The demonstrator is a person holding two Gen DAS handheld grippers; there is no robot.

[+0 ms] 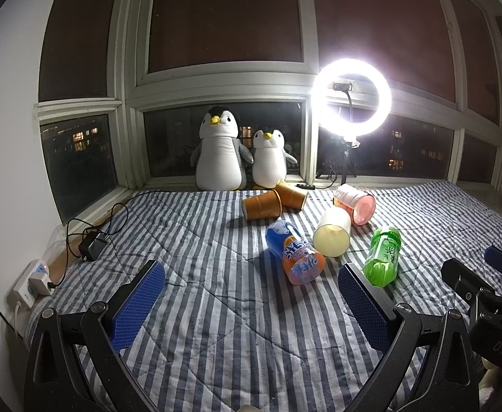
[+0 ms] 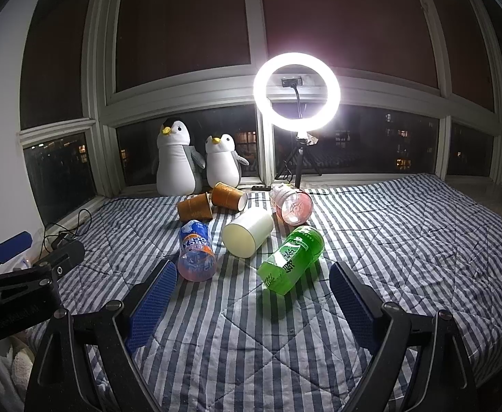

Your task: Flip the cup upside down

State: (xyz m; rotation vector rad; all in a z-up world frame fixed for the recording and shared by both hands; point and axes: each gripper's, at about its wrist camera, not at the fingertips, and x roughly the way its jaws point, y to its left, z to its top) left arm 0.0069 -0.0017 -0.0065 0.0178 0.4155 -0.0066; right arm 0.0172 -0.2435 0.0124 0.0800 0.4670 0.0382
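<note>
Several cups lie on their sides on a striped quilt (image 1: 216, 309): a blue-orange printed cup (image 1: 293, 257) (image 2: 196, 252), a cream cup (image 1: 331, 231) (image 2: 247, 233), a green cup (image 1: 383, 255) (image 2: 292, 259), a pink cup (image 1: 355, 203) (image 2: 290, 203) and two brown paper cups (image 1: 275, 199) (image 2: 213, 201). My left gripper (image 1: 251, 274) is open and empty, just short of the blue-orange cup. My right gripper (image 2: 252, 274) is open and empty, with the green cup just beyond its fingertips. The right gripper also shows in the left wrist view (image 1: 484, 271), the left gripper in the right wrist view (image 2: 41, 243).
Two plush penguins (image 1: 240, 151) (image 2: 196, 161) stand at the window. A lit ring light on a tripod (image 1: 352, 98) (image 2: 297, 91) stands behind the cups. A charger with cable (image 1: 91, 243) and a power strip (image 1: 33, 279) lie at the quilt's left edge.
</note>
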